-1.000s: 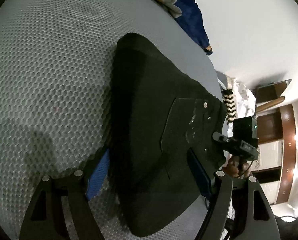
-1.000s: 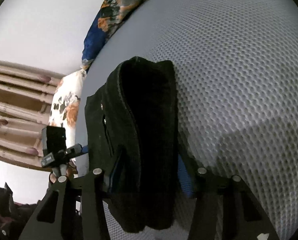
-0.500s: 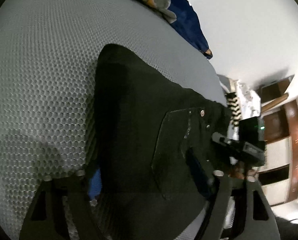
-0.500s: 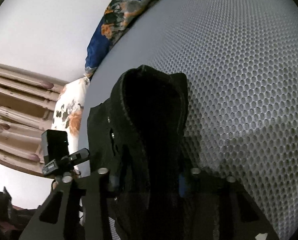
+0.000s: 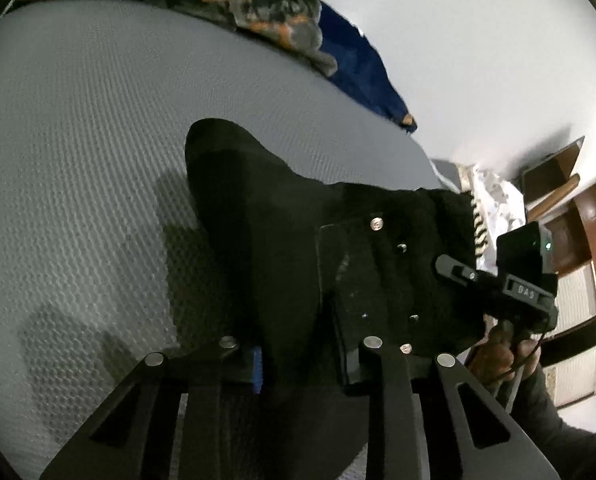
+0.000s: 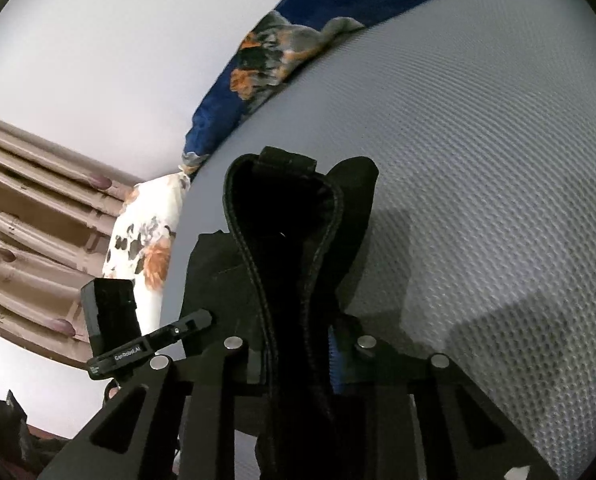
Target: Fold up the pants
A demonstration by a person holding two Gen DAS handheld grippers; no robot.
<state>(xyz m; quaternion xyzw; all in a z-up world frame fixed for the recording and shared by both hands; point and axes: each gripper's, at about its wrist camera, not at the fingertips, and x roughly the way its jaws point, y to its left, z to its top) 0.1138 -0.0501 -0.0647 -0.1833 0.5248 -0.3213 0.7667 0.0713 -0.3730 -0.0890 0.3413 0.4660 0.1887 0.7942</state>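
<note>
The black pants hang bunched above the grey mattress, pinched at two places. In the left wrist view my left gripper has its jaws closing, with the dark fabric squeezed between its blue pads near a back pocket with rivets. In the right wrist view my right gripper also has its jaws closing, with the stitched waistband and its belt loop rising out of the grip. The pants' lower part is hidden under both tools.
A blue floral blanket lies along the mattress's far edge by the white wall. A floral pillow and a slatted headboard are at one side. Wooden furniture stands beyond. A hand holds the right tool.
Both grippers' jaws narrowed onto the pants and rose. The fabric came up off the mattress and bunched, and more blanket and wall came into view.
</note>
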